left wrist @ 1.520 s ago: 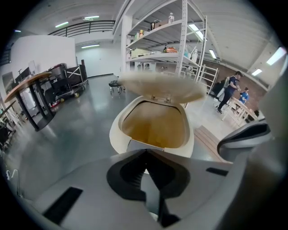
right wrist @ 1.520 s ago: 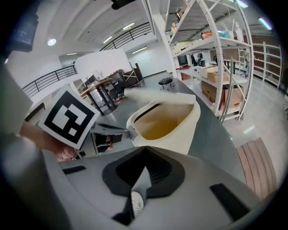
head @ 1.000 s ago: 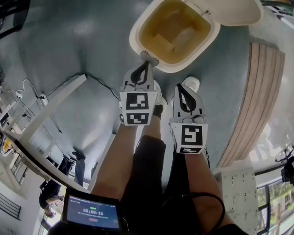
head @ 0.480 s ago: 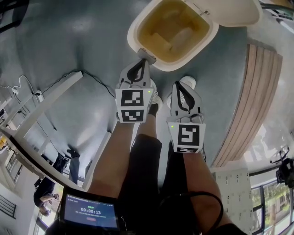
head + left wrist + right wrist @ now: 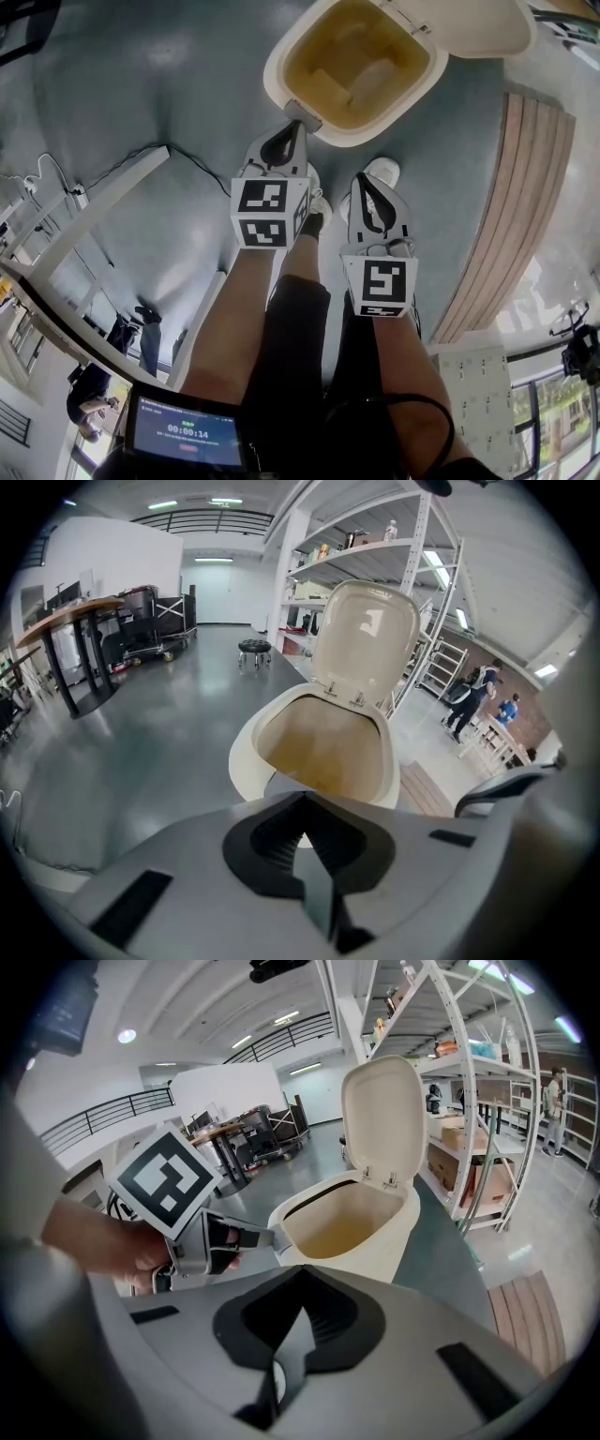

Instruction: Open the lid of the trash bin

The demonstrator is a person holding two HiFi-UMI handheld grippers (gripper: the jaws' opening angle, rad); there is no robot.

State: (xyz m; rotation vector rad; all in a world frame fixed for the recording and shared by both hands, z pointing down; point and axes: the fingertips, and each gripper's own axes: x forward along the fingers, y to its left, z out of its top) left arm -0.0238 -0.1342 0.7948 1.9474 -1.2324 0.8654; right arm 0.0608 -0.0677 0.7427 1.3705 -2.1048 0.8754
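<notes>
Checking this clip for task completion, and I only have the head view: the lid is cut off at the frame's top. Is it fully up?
Observer: Yes; in the left gripper view the lid stands upright on its hinges behind the trash bin.
Operator: Left tool gripping anything?
Observer: No; the left tool has its jaws together, empty.
Operator: And the right?
Observer: The right tool is shut and empty too.
</notes>
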